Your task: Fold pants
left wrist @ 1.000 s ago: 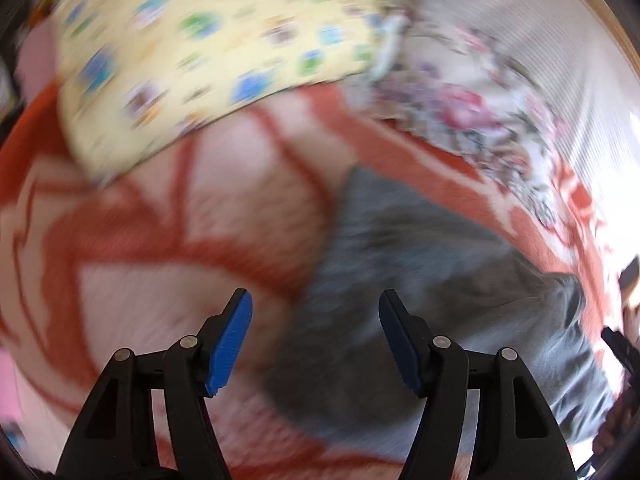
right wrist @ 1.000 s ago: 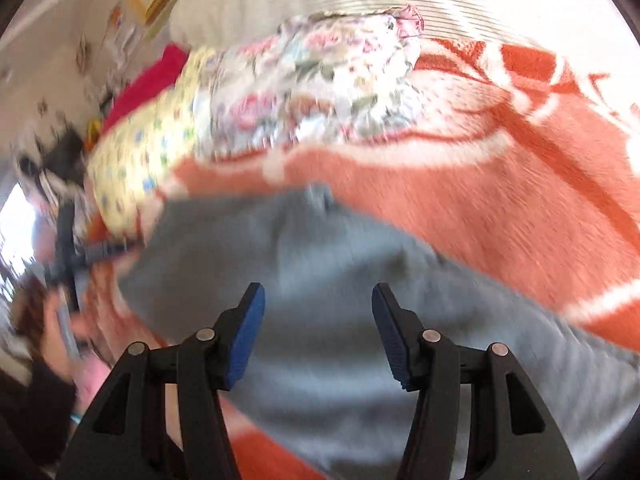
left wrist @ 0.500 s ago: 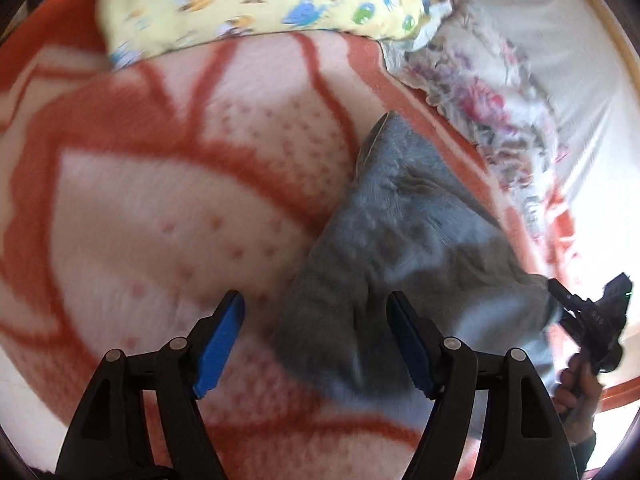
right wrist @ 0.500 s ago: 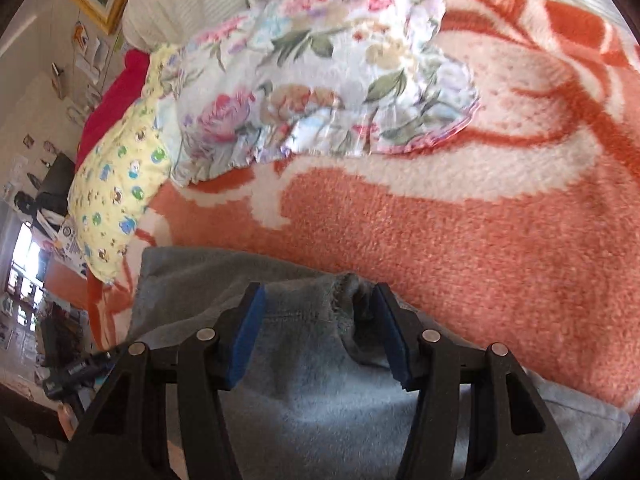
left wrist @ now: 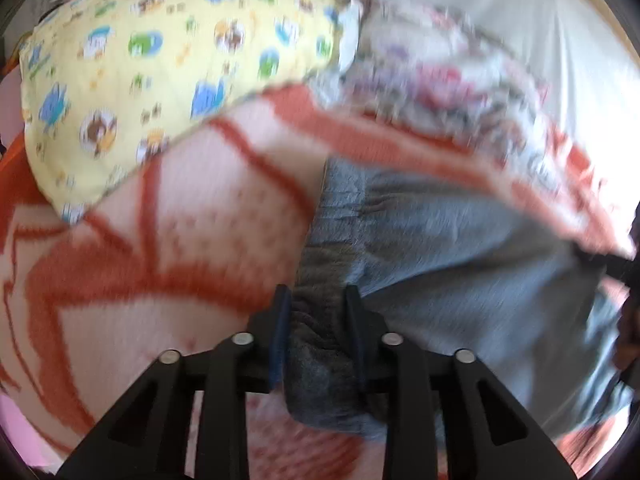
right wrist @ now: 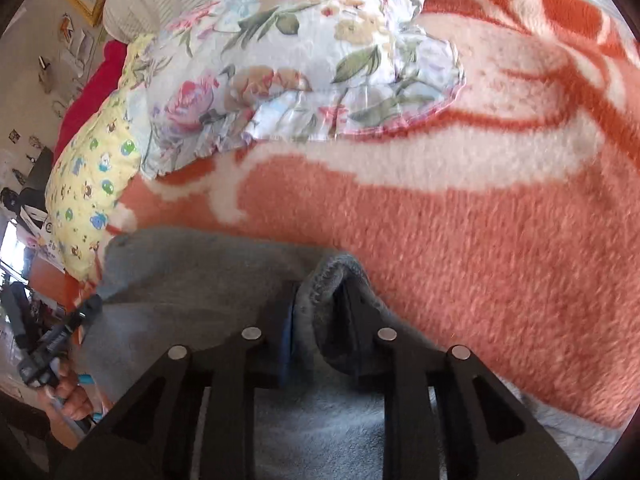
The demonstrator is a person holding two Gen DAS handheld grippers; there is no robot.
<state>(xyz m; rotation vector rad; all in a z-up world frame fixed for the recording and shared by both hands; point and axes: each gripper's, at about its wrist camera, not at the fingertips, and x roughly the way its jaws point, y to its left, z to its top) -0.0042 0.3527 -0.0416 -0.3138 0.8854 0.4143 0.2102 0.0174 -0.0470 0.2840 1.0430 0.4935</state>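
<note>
An orange-and-cream blanket [right wrist: 460,216] covered the bed, with a floral pillow [right wrist: 304,60] and a yellow pillow [left wrist: 160,68] behind; the grey pants [left wrist: 460,264] lay on it. The left gripper [left wrist: 316,320] was clamped on one bunched edge; the right gripper [right wrist: 320,300] pinched another.

pants [left wrist: 460,248] | grey fleece, bunched | lying on orange-and-cream blanket [right wrist: 460,240] | near pillows
</note>
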